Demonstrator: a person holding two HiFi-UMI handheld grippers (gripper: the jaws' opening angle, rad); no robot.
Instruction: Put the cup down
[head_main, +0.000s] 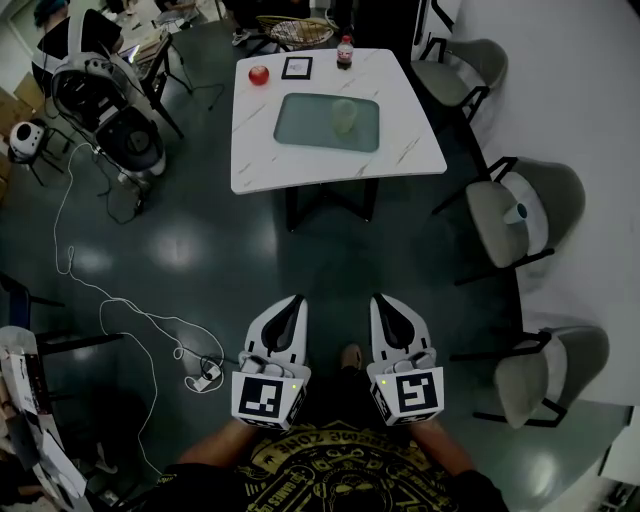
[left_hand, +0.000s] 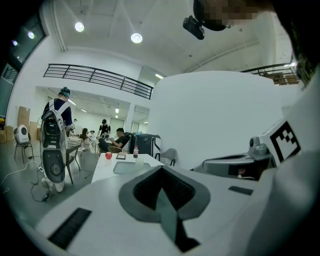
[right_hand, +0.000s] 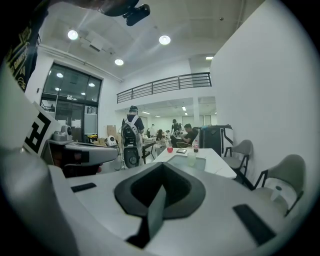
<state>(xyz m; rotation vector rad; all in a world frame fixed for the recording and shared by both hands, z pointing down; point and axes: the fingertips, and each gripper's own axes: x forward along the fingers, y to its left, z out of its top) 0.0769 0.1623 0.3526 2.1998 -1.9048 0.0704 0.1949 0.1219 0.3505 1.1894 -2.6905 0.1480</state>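
A pale translucent cup (head_main: 344, 116) stands upright on a grey-green tray (head_main: 300, 128) on the white table (head_main: 405, 150), far ahead of me. It also shows small in the left gripper view as the cup (left_hand: 139, 161) and in the right gripper view as the cup (right_hand: 191, 158). My left gripper (head_main: 294, 301) and right gripper (head_main: 381, 300) are held side by side close to my body, over the dark floor. Both are shut with nothing between the jaws, and both point toward the table. The closed left gripper (left_hand: 161, 169) and closed right gripper (right_hand: 162, 166) fill their own views.
On the table are a red apple (head_main: 259, 74), a small framed picture (head_main: 297, 68) and a bottle (head_main: 345, 52). Grey chairs (head_main: 520, 215) line the right wall. A white cable (head_main: 120, 305) trails across the floor at left, near a machine (head_main: 110, 110).
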